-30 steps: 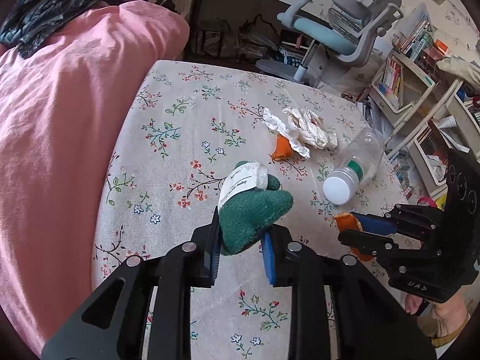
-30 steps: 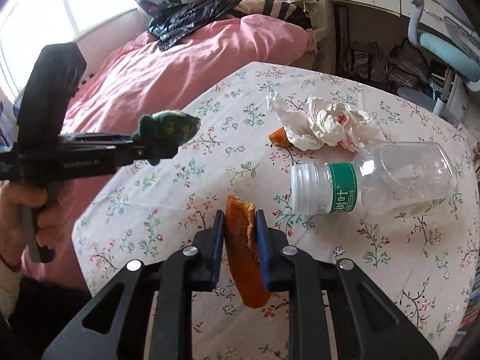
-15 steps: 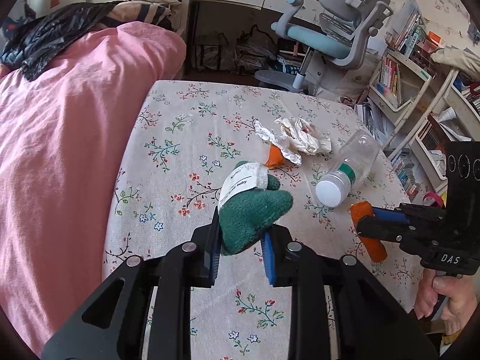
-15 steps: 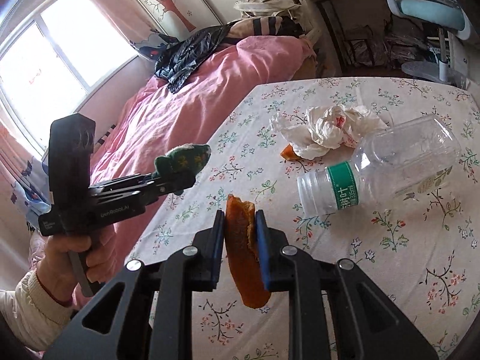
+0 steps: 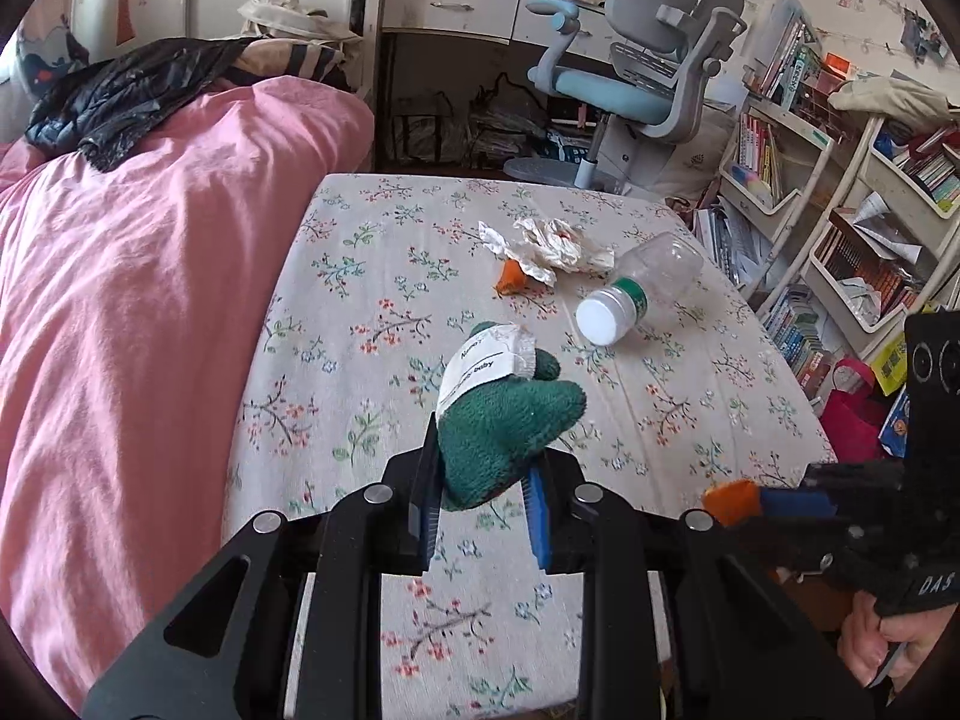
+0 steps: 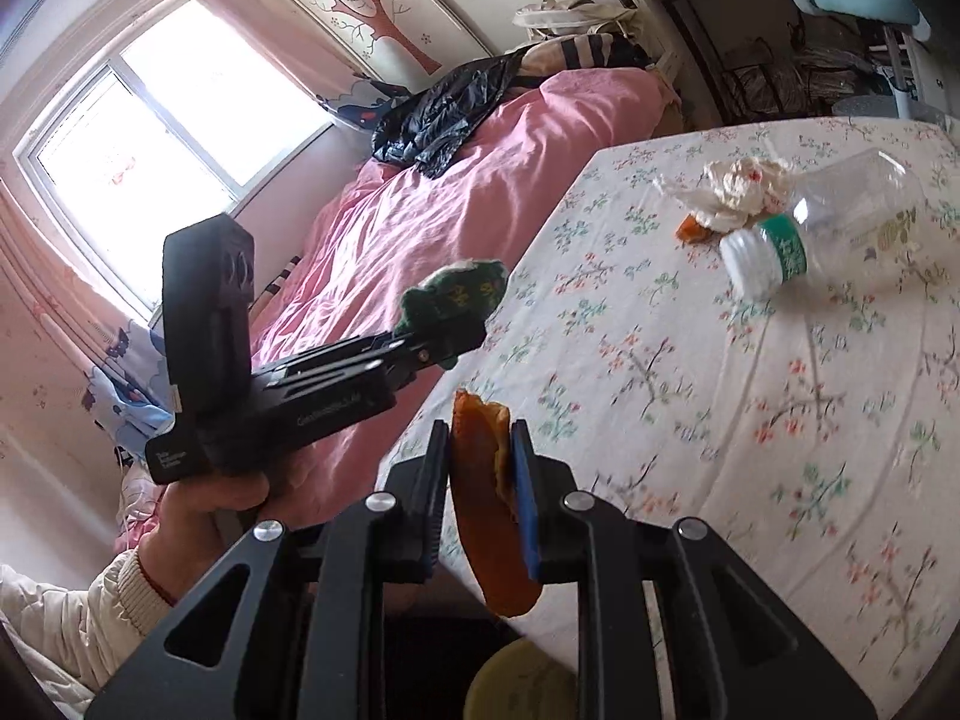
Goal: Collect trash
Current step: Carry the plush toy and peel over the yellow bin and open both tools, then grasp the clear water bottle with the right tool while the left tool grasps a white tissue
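Both grippers have drawn back, gripping green knit (image 5: 504,426), likely peel (image 6: 486,510).

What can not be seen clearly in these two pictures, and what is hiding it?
- Small orange scrap: in both views the crumpled paper covers part of it.
- Lower part of the green knitted thing: left wrist view, hidden between the left gripper fingers.
- Yellowish round thing: right wrist view, cut off by the bottom edge and the right gripper.
- Bottle label: right wrist view, too blurred to read.
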